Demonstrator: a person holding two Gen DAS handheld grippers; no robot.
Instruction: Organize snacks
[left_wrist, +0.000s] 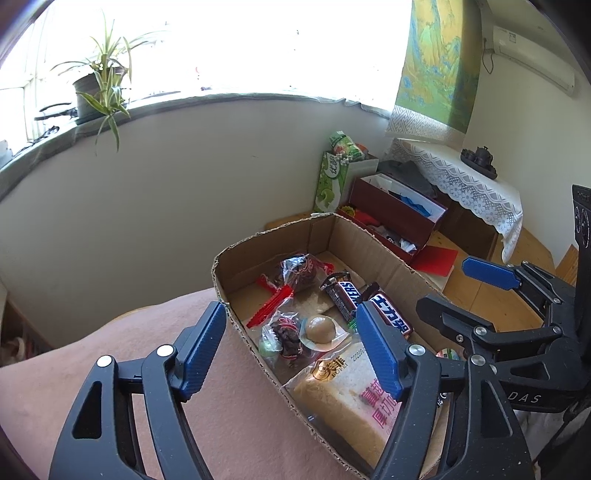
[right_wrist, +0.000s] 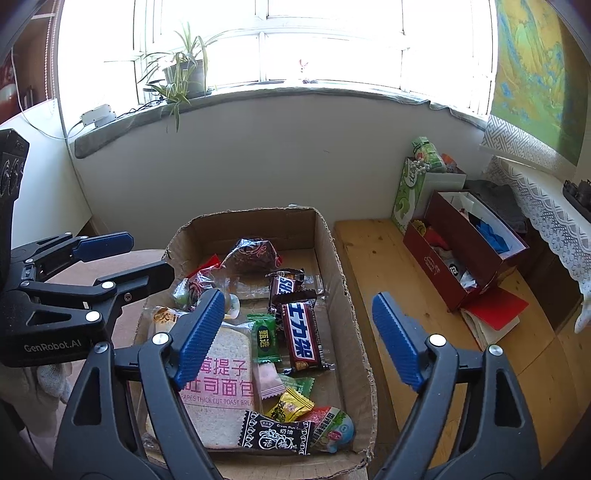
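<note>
An open cardboard box (left_wrist: 266, 232) (right_wrist: 334, 266) sits on a pink cloth (left_wrist: 147, 350). It holds two Snickers bars (left_wrist: 345, 295) (right_wrist: 303, 339), a bag of toast bread (left_wrist: 343, 402) (right_wrist: 221, 384), wrapped cakes (right_wrist: 253, 253) and several small candies (right_wrist: 290, 404). My left gripper (left_wrist: 291, 349) is open and straddles the box's left wall, one finger over the cloth and one over the snacks. My right gripper (right_wrist: 299, 336) is open, with one finger above the bread and the other beyond the box's right wall. Neither holds anything. Each gripper also shows in the other's view (left_wrist: 472, 295) (right_wrist: 136, 258).
A wooden platform (right_wrist: 373, 258) lies right of the box, with a dark red box of odds and ends (right_wrist: 472, 251), a red notebook (right_wrist: 495, 310) and a green bag (right_wrist: 410, 195). A lace-covered table (right_wrist: 546, 210) stands far right. A white wall and a windowsill with a plant (right_wrist: 181, 74) lie beyond.
</note>
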